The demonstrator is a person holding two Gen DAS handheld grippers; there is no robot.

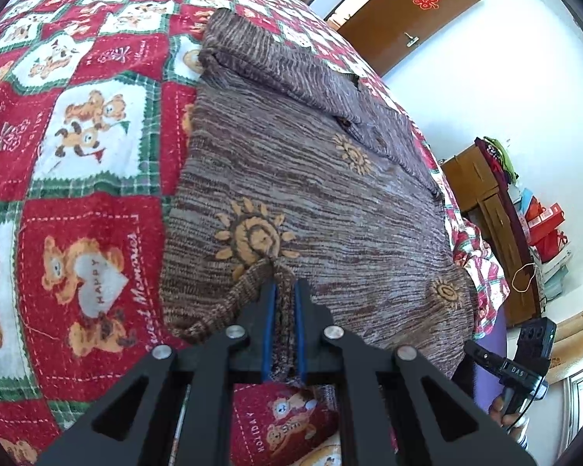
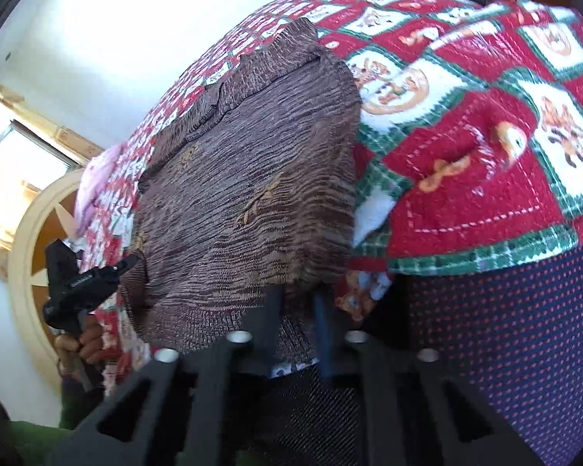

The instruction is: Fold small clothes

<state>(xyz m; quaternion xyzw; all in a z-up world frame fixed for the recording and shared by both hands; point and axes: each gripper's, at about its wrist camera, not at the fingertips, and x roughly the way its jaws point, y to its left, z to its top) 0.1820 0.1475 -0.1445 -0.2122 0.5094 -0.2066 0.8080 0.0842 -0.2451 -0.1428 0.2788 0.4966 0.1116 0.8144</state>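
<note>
Both tongs are clamped narrow on cloth: left gripper (image 1: pixel 285 291) pinches a bunched bit of ribbed hem between its blue-lined fingers, and right gripper (image 2: pixel 297 299) nips the same hem edge at the other near corner, view blurred. Brown-and-grey striped knit sweater with orange sun motifs (image 1: pixel 311 178) lies flat on red, green and white teddy-bear patchwork quilt (image 1: pixel 77 155), one sleeve (image 1: pixel 276 66) already laid across the far part of its body. Step in hand, by my reading: lift the hem and carry it toward the collar. To do it well, raise both corners together and level, keep the edge taut between the two grips, and lay it down square so no slack ridge forms. Knit looks stretchy; uneven pull would skew the fold. Quilt may drag along if caught under the pads. Containers: none near the sweater; red boxes (image 1: pixel 546 221) sit beside a wooden cabinet (image 1: pixel 497 240), contents unreadable.
</note>
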